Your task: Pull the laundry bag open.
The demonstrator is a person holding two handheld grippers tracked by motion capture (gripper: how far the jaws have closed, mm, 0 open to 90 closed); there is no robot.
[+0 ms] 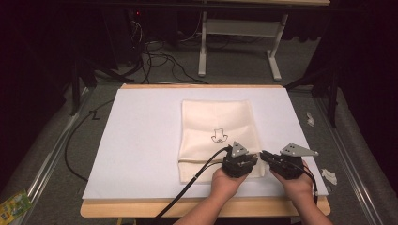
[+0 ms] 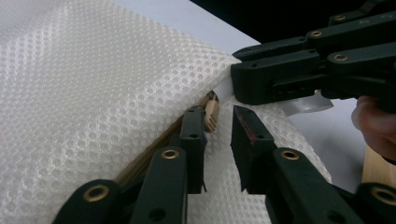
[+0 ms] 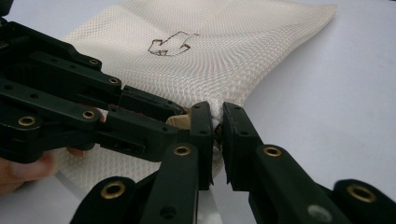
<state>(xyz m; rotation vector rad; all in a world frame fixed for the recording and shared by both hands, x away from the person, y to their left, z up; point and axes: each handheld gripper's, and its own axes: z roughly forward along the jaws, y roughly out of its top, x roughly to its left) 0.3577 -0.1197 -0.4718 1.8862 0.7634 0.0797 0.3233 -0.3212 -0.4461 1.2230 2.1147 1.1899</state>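
Note:
A cream mesh bag (image 1: 218, 122) with a small black drawing (image 1: 218, 136) lies flat on the white sheet (image 1: 141, 140). Both grippers meet at its near right corner. My right gripper (image 1: 264, 155) points left, and its jaws (image 3: 218, 128) are shut on the bag's corner edge (image 3: 215, 105). My left gripper (image 1: 253, 158) points right, and its jaws (image 2: 219, 114) stand slightly apart over the mesh (image 2: 93, 93). A tan zipper pull (image 2: 212, 114) rests against its left fingertip, not clamped. In the left gripper view the right gripper (image 2: 233, 86) pinches a white tab of the bag.
The sheet covers a wooden table (image 1: 202, 208) whose front edge is just below my hands. White scraps (image 1: 328, 176) lie at the right edge, and a green packet (image 1: 14, 206) is on the floor at the left. Cables (image 1: 159, 61) and a white table frame (image 1: 239, 28) lie beyond.

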